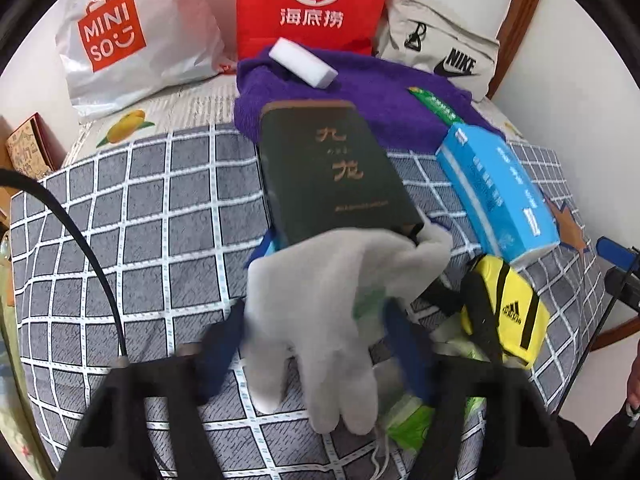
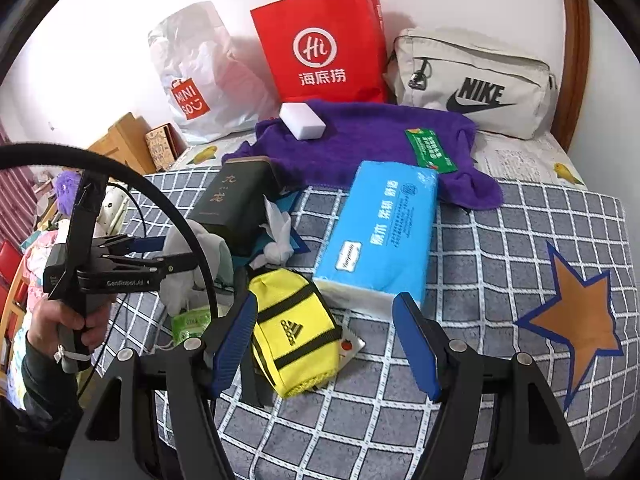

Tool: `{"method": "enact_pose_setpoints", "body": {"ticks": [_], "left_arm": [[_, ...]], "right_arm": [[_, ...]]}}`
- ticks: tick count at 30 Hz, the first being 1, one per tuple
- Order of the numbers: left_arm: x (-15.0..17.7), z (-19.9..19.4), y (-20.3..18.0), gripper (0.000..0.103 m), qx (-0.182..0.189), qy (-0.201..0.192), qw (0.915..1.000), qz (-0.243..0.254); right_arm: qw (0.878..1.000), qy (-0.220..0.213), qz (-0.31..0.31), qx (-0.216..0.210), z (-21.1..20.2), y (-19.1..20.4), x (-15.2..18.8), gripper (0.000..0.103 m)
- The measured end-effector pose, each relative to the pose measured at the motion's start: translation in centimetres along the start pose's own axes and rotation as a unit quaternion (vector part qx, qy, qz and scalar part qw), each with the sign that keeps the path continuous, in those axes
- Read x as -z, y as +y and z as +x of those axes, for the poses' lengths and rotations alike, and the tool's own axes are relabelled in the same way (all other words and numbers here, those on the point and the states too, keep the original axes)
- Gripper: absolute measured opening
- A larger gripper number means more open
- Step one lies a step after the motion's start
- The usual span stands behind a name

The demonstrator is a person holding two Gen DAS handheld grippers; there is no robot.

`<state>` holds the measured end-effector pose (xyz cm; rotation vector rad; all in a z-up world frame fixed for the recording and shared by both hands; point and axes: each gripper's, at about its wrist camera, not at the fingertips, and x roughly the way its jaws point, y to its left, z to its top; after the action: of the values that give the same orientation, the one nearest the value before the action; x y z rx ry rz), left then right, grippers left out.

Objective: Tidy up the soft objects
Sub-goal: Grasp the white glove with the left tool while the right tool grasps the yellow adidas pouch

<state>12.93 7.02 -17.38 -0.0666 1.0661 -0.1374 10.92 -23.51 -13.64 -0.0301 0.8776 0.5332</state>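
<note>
Bed point(image 2: 500, 240) w/ grey checked cover filled most of both views; its near edge was cut off by the claw frames. Along the far wall stood a white Miniso bag point(image 2: 196, 80), red paper bag point(image 2: 324, 44) and beige Nike bag point(image 2: 472, 84). A purple towel point(image 2: 360, 140) lay in front of them, w/ a white sponge block point(image 2: 302, 120) and a green packet point(image 2: 430, 150) on top. Blue tissue pack point(image 2: 380, 232) lay near the bed's middle, its far end overlapping the towel edge. Dark green box point(image 2: 236, 204) sat left of it, tilted; what propped it was hidden. Yellow Adidas pouch point(image 2: 292, 328) lay nearer, just beside the tissue pack.

Left claw point(image 1: 316, 344) was clenched on a grey glove point(image 1: 320, 300), lifted above the bed, near side of the green box; glove hid most of the claw's fingers and a green-white item under it, hard to make out. Image was blurred there. Right claw point(image 2: 324, 344) was released, spread wide, hovering over the yellow pouch w/o clear contact. White crumpled cloth point(image 2: 278, 232) by the box, unclear what.
</note>
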Motion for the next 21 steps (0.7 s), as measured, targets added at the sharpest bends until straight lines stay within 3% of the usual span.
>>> {"method": "enact_pose_setpoints", "body": {"ticks": [2,4,13,16,21], "left_arm": [[0.2,0.3,0.1,0.024,0.004,0.008,1.0000,0.003],[0.4,0.4,0.3,0.011,0.015,0.012,0.9998,0.005],[1.0,-1.5,1.0,0.009,0.025,-0.009,0.9996,0.001],[1.2,-2.1,1.6,0.009,0.023,-0.014,0.9996,-0.006],[1.6,-1.8,2.4,0.009,0.025,-0.010,0.9995,-0.016]], "right_arm": [[1.000,0.002,-0.002,0.001,0.0,0.0,0.4,0.070],[1.000,0.008,-0.003,0.001,0.2,0.0,0.7,0.070],[0.999,0.045,-0.012,-0.004,3.2,-0.1,2.1,0.070],[0.998,0.053,-0.013,-0.012,4.4,-0.2,2.4,0.077],[0.996,0.082,-0.034,-0.016,7.2,0.4,2.9,0.077]]}}
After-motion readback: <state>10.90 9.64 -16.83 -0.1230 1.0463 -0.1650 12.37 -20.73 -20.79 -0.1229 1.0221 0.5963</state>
